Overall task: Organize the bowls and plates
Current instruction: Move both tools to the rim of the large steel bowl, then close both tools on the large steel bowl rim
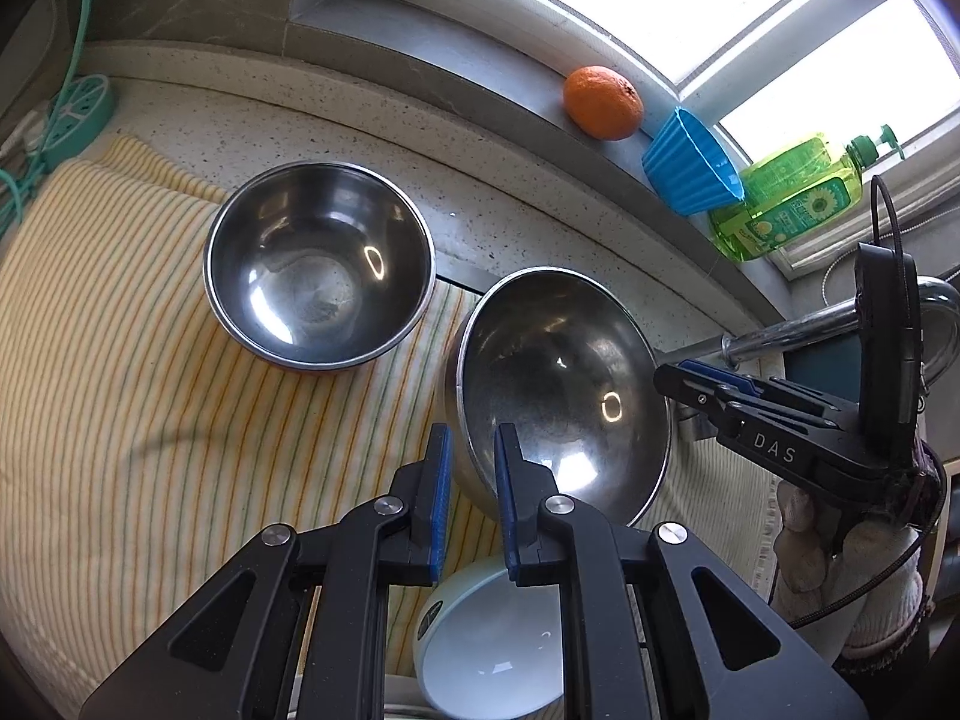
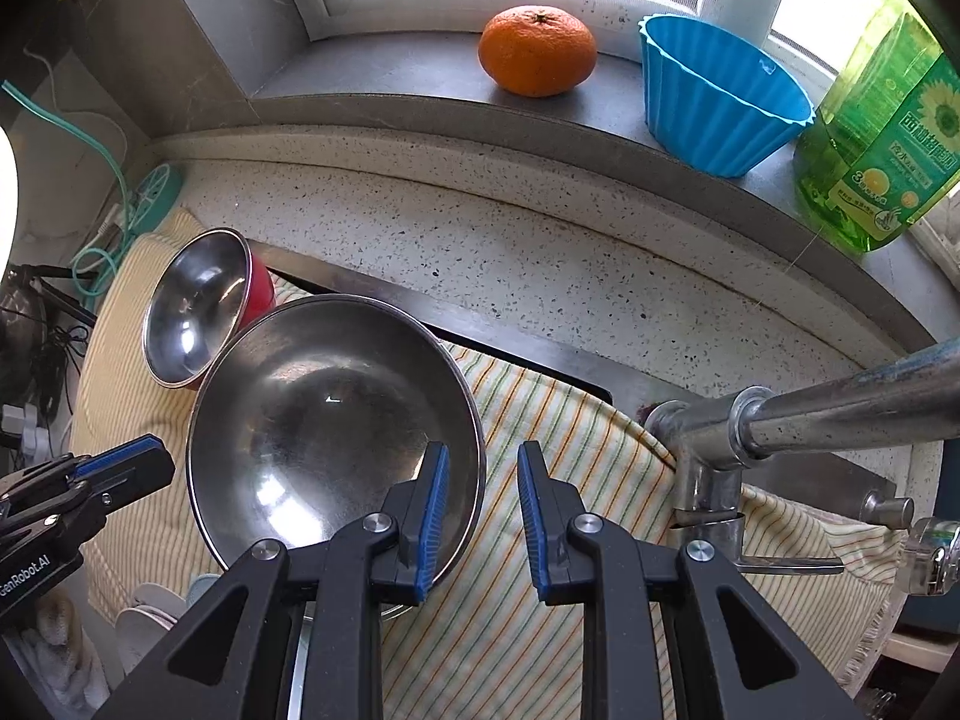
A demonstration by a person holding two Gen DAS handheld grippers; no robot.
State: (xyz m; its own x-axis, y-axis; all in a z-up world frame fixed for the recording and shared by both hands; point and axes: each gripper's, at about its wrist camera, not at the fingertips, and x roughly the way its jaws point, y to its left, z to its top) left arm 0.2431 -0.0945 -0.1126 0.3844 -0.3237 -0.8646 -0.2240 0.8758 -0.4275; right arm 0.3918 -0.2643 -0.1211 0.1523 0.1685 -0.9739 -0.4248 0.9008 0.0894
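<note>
A large steel bowl (image 1: 564, 390) (image 2: 330, 420) is tilted above the striped cloth (image 1: 150, 390). My left gripper (image 1: 471, 468) has its blue pads either side of the bowl's near rim and is shut on it. My right gripper (image 2: 483, 510) is open beside the bowl's rim, one pad inside the rim, the other outside; it also shows in the left wrist view (image 1: 708, 384). A second steel bowl (image 1: 318, 264) with a red outside (image 2: 198, 306) sits on the cloth further left. A white bowl (image 1: 492, 648) lies below my left gripper.
A chrome tap (image 2: 780, 420) stands at the right over the cloth-covered sink. On the window sill sit an orange (image 2: 537, 51), a blue fluted cup (image 2: 720, 96) and a green soap bottle (image 2: 882, 138). A teal power strip (image 1: 81, 114) lies at the far left.
</note>
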